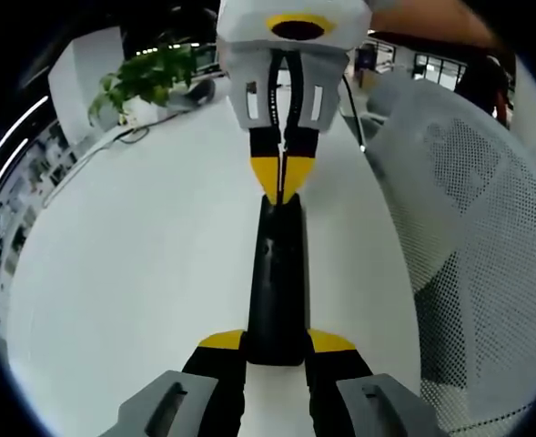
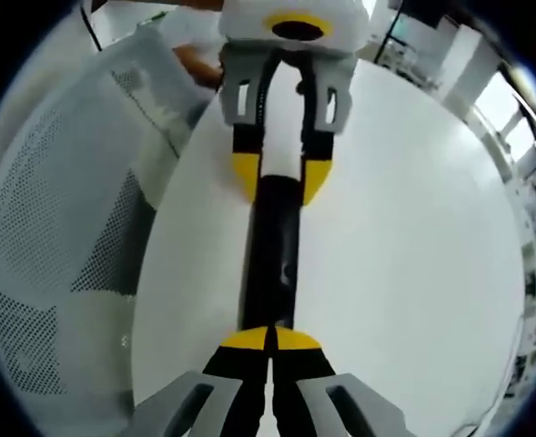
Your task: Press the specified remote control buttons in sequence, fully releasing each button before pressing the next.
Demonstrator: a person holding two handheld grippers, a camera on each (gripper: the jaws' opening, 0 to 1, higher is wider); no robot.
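With the left gripper [image 1: 277, 344] pinching the black remote control [image 1: 277, 273], the right gripper [image 2: 270, 340], tips pressed together, should press squarely downward.

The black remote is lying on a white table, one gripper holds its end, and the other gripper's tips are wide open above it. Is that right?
Nearly. The black remote does lie on the white table, and the left gripper holds its end. But the right gripper has its tips shut together on the remote, as the right gripper view shows.
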